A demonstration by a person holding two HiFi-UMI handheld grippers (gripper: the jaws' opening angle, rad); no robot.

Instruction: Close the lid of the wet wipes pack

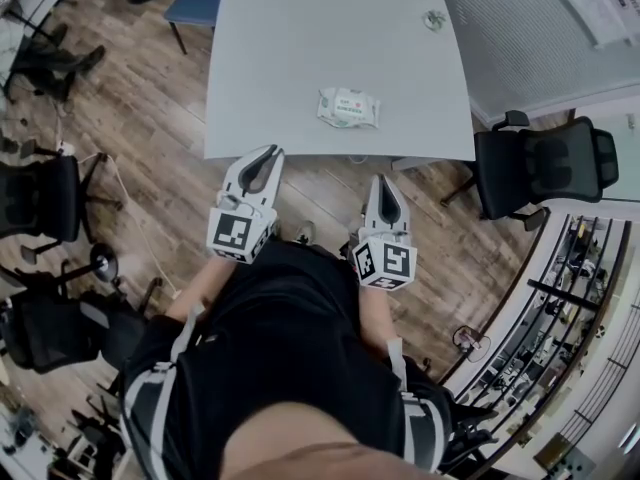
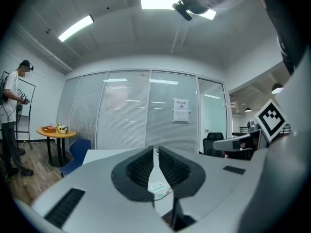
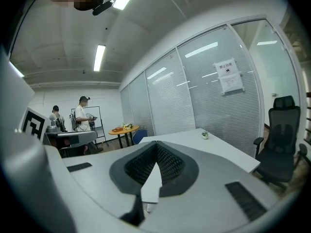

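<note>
Wet wipes pack (image 1: pixel 349 107): neither gripper is holding it. Right gripper (image 1: pixel 384 183) is pressing its jaws together on nothing; left gripper (image 1: pixel 266 158) is showing a narrow slit between empty jaws. Both are hovering short of the table (image 1: pixel 300 48), where the pack is lying flat near the front edge, probably for easy reach. Its lid is showing too small to judge.

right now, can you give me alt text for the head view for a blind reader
Seen from above, a wet wipes pack lies on a white table, untouched. The left gripper and right gripper are held by the table's near edge, pointing toward it, over a wooden floor with black office chairs around.
</note>
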